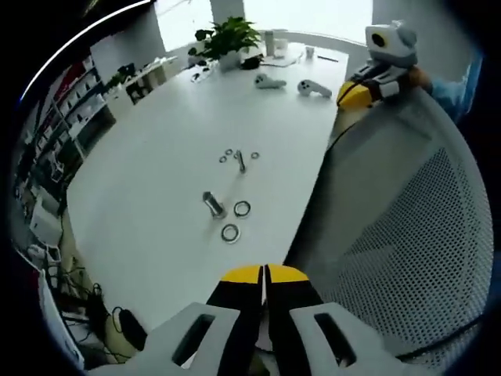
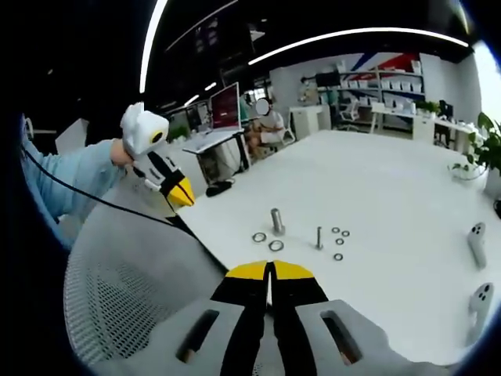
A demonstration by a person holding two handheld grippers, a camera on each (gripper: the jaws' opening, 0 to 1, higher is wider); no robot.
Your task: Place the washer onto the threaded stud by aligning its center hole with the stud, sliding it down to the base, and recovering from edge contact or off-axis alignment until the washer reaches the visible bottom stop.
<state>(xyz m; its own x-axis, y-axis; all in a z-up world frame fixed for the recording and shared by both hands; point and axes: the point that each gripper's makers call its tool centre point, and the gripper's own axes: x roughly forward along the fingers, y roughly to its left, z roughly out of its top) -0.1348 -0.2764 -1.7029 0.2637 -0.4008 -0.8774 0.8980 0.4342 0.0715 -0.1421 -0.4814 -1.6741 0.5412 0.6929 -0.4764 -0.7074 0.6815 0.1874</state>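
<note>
A mesh chair back (image 1: 407, 227) stands beside the white table (image 1: 156, 180), with a potted plant (image 1: 227, 39) at its far end.

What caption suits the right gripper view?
Shut right gripper above a white table with stud and washers.

Counter (image 1: 156, 196): smooth white top, matt with a faint sheen from window light. Stud (image 1: 213, 204): bare grey metal, dull shine, threads not resolvable. Two large washers (image 1: 241, 209) beside it: bright metal rings, glossy. Small washers (image 1: 228, 155) and a slim bolt (image 1: 241, 161) farther off: same silvery metal. Chair back (image 1: 391, 204): grey mesh fabric, perforated, matt. Left gripper (image 1: 264, 272): jaws of matt black plastic with glossy yellow tips, grey-white plastic body. Right gripper (image 2: 270, 269): same finish. Sleeve (image 2: 74, 184): pale blue cloth.
</note>
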